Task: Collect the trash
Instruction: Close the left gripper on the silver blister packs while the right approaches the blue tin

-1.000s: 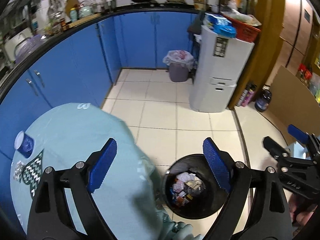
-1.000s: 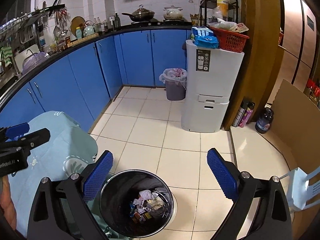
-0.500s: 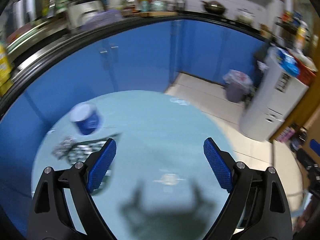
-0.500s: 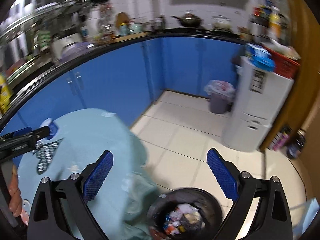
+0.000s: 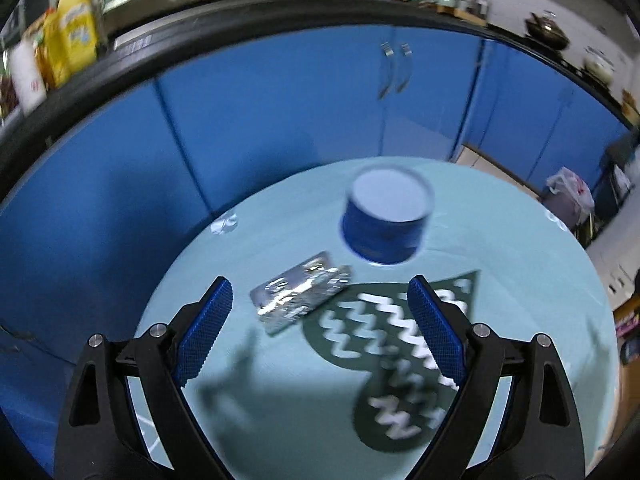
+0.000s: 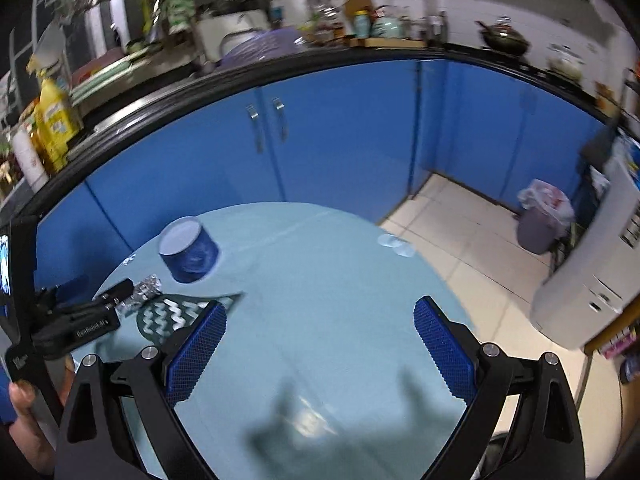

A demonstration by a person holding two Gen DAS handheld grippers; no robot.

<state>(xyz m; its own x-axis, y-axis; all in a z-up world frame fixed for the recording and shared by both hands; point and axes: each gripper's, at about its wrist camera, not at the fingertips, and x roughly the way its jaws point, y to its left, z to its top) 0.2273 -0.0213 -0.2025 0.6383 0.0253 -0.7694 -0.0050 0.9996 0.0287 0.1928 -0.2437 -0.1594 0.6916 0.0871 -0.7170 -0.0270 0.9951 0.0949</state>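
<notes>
Left wrist view: the left claw [image 5: 320, 326] stands wide open over the round desk [image 5: 520, 264] with its pale teal cloth, and nothing lies between its blue ridged pads [image 5: 202, 334]. Just ahead of the claw lies a crumpled silver foil wrapper [image 5: 302, 296], flat on the cloth. Its right end touches or overlaps a dark green wedge-shaped paper with white zigzag lines [image 5: 384, 340], which spreads beneath the right finger. Beyond both stands a short blue paper cup with a white inside [image 5: 386, 220], upright and near the wrapper. Blue cabinet doors [image 5: 280, 100] curve behind the desk. The picture is somewhat blurred.

Right wrist view: the right claw [image 6: 322, 350] is likewise spread wide and empty above a bare stretch of the teal desk [image 6: 320, 264]. The left claw [image 6: 104, 300] reaches in from the left edge, held by a hand [image 6: 28, 420], its tip over the foil wrapper [image 6: 146, 286]. The zigzag paper [image 6: 176, 312] lies just beside the right claw's left finger, and the blue cup [image 6: 190, 254] stands behind it. A grey bin with a plastic liner [image 6: 542, 220] sits on the tiled floor [image 6: 460, 240] at right, well apart from the desk.
</notes>
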